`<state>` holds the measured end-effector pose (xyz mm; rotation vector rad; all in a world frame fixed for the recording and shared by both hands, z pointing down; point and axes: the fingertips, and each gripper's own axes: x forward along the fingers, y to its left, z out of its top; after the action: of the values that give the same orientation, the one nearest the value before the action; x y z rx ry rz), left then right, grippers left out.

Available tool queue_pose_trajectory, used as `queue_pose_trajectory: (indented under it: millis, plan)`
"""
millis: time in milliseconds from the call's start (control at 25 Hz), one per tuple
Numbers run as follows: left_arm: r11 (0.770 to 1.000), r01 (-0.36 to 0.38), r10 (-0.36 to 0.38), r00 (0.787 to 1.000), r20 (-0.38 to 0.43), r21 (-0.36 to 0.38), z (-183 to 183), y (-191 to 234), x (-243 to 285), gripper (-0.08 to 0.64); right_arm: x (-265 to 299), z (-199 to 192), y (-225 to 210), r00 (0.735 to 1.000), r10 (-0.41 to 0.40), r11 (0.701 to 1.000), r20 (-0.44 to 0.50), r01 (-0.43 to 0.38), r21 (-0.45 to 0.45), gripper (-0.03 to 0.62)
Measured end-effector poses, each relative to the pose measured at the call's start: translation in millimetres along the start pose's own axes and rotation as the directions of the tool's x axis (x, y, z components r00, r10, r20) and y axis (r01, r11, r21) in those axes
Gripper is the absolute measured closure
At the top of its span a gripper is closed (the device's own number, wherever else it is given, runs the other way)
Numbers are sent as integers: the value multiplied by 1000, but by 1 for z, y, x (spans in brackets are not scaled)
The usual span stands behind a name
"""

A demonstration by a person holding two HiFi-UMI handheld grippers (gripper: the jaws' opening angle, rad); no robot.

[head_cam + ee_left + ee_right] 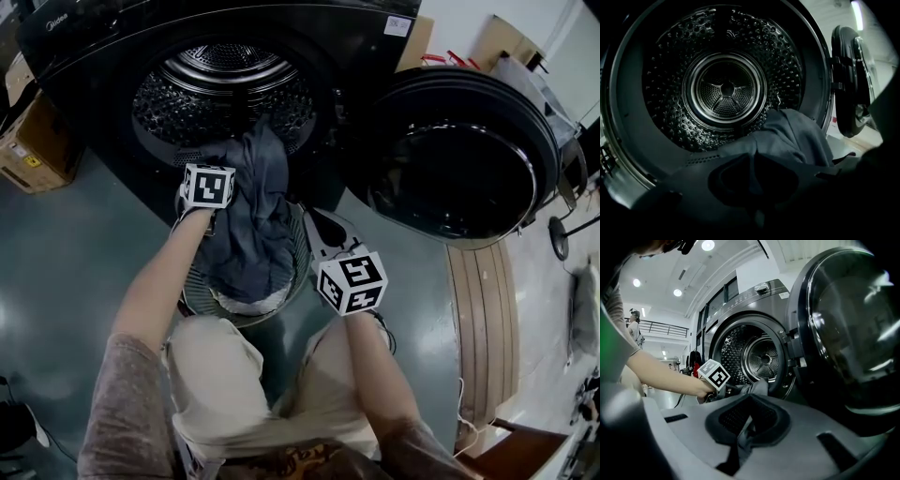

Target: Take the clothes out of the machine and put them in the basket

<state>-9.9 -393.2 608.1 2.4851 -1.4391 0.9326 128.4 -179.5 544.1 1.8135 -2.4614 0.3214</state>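
Observation:
A grey-blue garment (258,216) hangs from the lip of the dark machine's drum (225,84) down into a round mesh basket (302,246) on the floor. My left gripper (216,183) is at the garment's upper left edge, at the drum's mouth. In the left gripper view its jaws (754,187) stand shut with a dark fold of the garment (797,136) between them. My right gripper (319,225) is at the basket's right side, shut on a strip of the same cloth (757,387) that runs out between its jaws (747,425).
The machine's round door (459,155) stands open to the right, close to my right gripper. A cardboard box (33,141) sits left of the machine, and wooden boards (483,319) lie on the floor at right. Something pale (248,302) lies under the garment in the basket.

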Motion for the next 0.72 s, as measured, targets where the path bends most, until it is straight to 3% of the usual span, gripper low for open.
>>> queue_pose_trajectory:
  millis: [200,360,480,640,720]
  plan:
    - [995,97,-97,995,4,-16,1,-7,-15,528,4,-2,1,1000,10,1000,-1,-10,-5,595]
    - [989,137,-138,990,11,54,6,-19,-24,516,5,-3,-1,1000,9,1000,-3,-9,13,595]
    - [985,173,-173,985,-2,9,3,-28,-17,361,5,-4,3,1000,17,1000,-6,-17,11,595]
    - [988,156,-156,988,-19,-18,-1,-35,-3,377,-1,0,1,1000,11,1000,3,-11,6,595]
    - [994,110,-110,994,-19,-6,-1,-33,1,450,-4,1,-3,1000,2,1000,8,-2,13,595]
